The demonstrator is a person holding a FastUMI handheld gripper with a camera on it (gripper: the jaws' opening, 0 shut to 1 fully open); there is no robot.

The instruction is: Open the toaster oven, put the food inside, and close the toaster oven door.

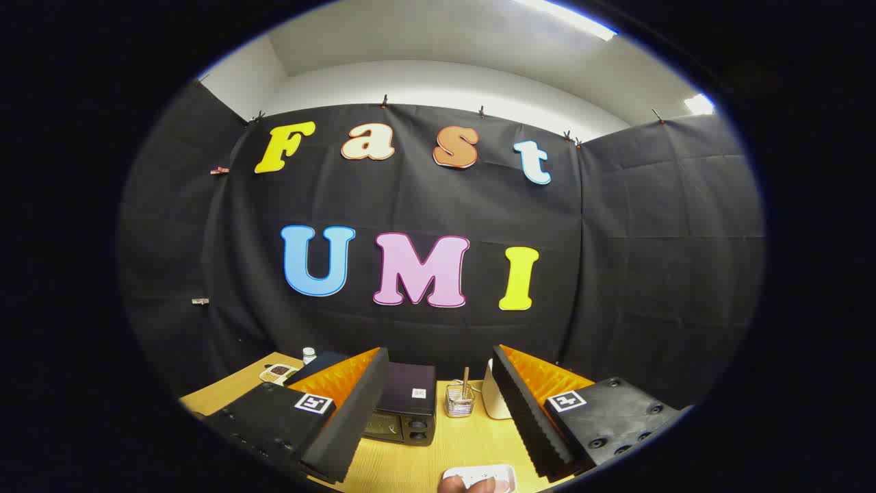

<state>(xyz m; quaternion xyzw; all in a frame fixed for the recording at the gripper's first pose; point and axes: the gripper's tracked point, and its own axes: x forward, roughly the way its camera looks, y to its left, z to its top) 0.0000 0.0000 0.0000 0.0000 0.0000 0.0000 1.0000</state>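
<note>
At the lower left of the frame a wooden table [226, 394] runs in from the booth's dark wall. On its far left corner lies a small flat packet [277, 373] with dark contents, and just right of it stands a little white bottle [309, 355], next to a dark flat thing whose kind cannot be told.

The gripper [438, 411] fills the lower middle of the frame, its two fingers [352, 411] spread wide apart with nothing between them but bare table and the things beyond. It has hold of nothing.

Between the fingers, close to the left one, sits the oven [405, 404], a dark box partly hidden behind that finger. Its front faces the camera and shows round knobs on the right side; whether the door is closed is hard to tell from this high angle, as the left finger covers most of it.

Right of the oven stands a clear holder [459, 400] with a wooden stick upright in it. Just beside that, against the right finger, is a white rounded thing [494, 400], half hidden.

At the bottom centre of the frame, near the table's front edge, lies a white tray [482, 474]. A fingertip [465, 485] of a person rests on its near rim. What lies in the tray cannot be made out.
</note>
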